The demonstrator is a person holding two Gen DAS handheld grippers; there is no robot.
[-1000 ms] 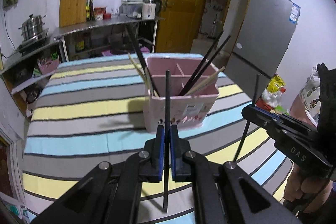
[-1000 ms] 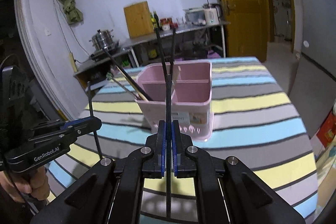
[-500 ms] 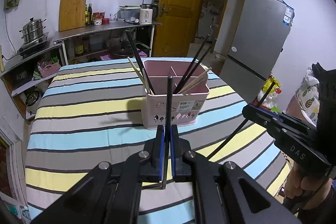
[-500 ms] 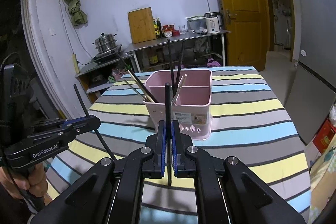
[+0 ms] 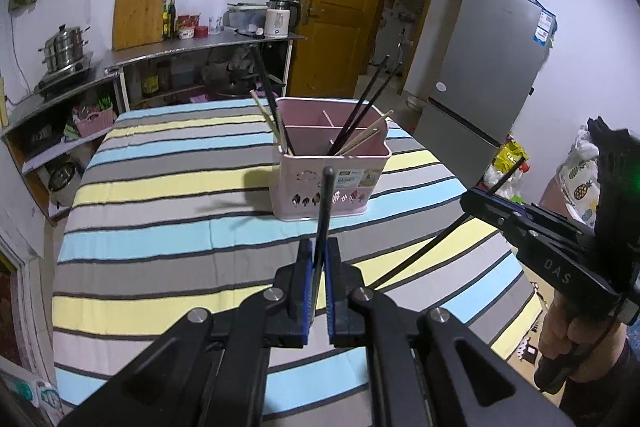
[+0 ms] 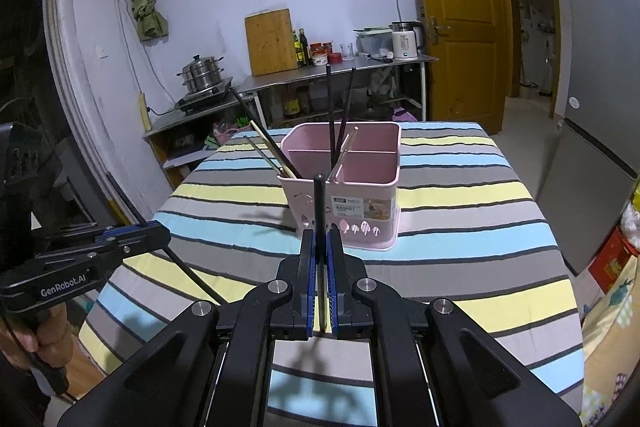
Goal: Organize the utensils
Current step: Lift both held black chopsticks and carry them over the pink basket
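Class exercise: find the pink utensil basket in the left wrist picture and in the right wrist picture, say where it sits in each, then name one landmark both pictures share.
Left wrist view: the pink utensil basket sits just above centre on the striped tablecloth.
Right wrist view: the basket sits at centre, slightly right of the held black chopstick.
Shared landmark: the wooden cutting board leaning against the back wall.

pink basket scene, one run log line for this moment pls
left gripper: shut on black chopstick | right gripper: shut on black chopstick | pink basket: on striped tablecloth, holds chopsticks
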